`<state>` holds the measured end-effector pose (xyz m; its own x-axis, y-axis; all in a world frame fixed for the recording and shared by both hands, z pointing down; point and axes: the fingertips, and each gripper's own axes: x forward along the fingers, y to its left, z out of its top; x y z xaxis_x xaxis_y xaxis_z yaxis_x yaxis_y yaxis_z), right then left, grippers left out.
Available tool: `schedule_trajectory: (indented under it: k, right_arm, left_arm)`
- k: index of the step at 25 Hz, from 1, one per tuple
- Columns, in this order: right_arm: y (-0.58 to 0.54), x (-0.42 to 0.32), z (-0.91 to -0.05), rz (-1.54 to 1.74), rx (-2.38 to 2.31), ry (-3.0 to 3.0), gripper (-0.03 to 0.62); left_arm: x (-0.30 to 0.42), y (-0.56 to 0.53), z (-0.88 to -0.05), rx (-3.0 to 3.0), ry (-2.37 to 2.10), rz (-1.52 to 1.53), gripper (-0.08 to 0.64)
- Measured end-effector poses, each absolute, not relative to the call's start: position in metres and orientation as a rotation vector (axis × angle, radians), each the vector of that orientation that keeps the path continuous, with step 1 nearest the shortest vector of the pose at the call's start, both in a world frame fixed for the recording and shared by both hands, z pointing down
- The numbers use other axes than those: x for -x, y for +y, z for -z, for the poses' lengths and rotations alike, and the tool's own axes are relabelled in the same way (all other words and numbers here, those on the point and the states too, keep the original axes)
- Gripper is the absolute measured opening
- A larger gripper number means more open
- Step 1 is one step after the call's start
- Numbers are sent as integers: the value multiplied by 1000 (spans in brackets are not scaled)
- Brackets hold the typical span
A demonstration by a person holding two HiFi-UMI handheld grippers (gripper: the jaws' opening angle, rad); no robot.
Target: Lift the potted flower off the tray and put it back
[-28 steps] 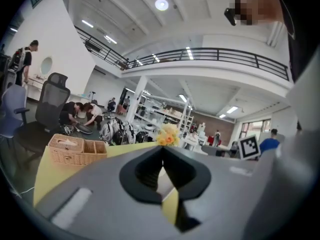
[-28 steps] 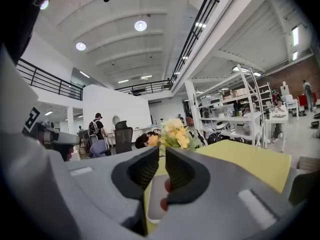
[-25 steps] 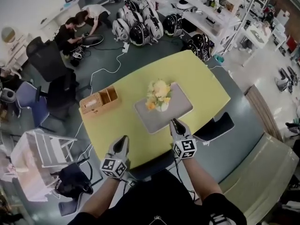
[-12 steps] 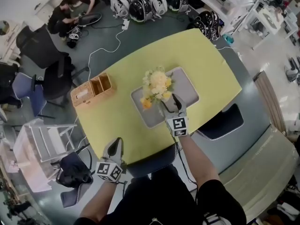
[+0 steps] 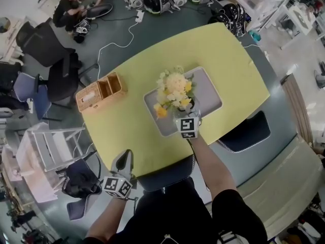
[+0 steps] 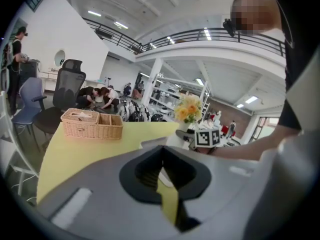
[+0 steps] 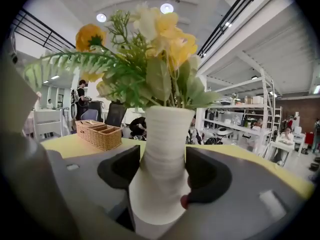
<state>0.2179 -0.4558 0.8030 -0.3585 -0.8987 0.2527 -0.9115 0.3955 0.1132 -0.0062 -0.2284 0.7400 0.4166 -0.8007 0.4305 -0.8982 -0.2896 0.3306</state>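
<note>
The potted flower (image 5: 174,93), yellow and white blooms in a ribbed white vase (image 7: 165,134), stands on the grey tray (image 5: 210,93) in the middle of the yellow table (image 5: 127,131). My right gripper (image 5: 189,114) reaches in under the blooms. Its jaws have just been opening, and in the right gripper view (image 7: 162,168) they stand wide on either side of the vase's neck. The vase still rests on the tray. My left gripper (image 5: 124,160) hangs off the table's near edge, its pads (image 6: 150,166) together with nothing between them.
A wicker basket (image 5: 99,92) with compartments sits on the table left of the tray. A dark chair (image 5: 244,133) stands at the table's right side. Office chairs (image 5: 56,65) and a person (image 5: 68,9) crouching on the floor are at the far left.
My right gripper moved forward over the tray to the vase and its jaws spread apart. My left gripper sank lower beside the table's near edge.
</note>
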Motion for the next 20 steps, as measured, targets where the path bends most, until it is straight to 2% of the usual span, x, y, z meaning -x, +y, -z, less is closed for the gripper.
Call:
schedule_trajectory:
  k: [11,20]
  right_arm:
    - [-450,-216,-790,-85,-1664,-2399,270]
    - [-419,-215,-722,-77,-1747,-2414,267]
  left_arm:
    - [27,-222,-736,-2146,-1453,-248,8]
    - [45,-210,-706,-2203,-1443,-192,8]
